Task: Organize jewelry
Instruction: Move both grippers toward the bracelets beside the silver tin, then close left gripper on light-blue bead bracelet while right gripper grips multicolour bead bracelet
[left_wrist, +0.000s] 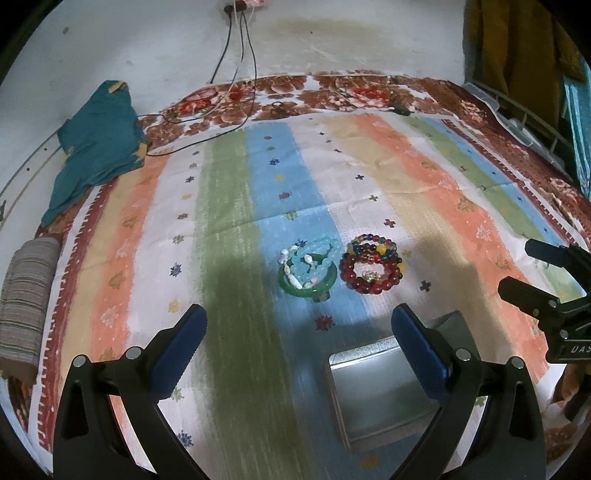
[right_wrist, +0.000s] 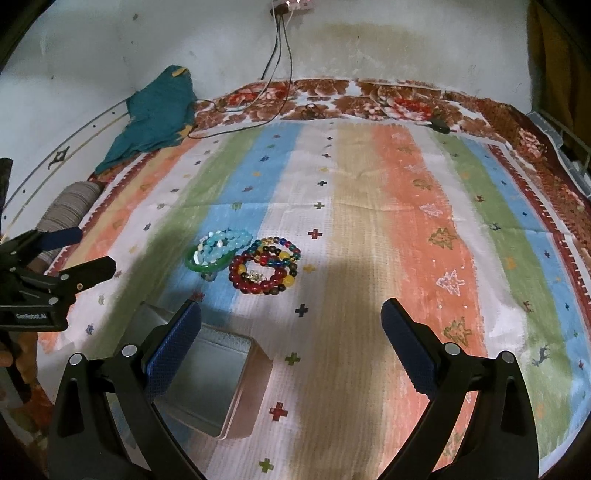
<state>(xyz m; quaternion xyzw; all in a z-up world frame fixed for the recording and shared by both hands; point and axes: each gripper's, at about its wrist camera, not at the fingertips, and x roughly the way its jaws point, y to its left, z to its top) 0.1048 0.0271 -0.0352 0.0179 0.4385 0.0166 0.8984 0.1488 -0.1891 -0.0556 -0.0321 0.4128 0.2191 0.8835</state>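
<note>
Bracelets lie in two touching piles just beyond the open metal tin (left_wrist: 380, 391): a green bangle with pale blue beads (left_wrist: 308, 267) on the tin's far left, red and multicoloured beads (right_wrist: 264, 266) on its far right. Both piles sit ahead of both claws, apart from them. The left gripper (left_wrist: 299, 350) and right gripper (right_wrist: 291, 345) hover over the tin's near side, jaws spread wide, holding nothing; I judge neither clearly nearer.

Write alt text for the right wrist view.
Two piles of bead bracelets, one blue-green and one red and multicoloured, lie side by side on a striped cloth. The open right claw frames an open metal tin nearer the camera; the left claw shows at left.
</note>
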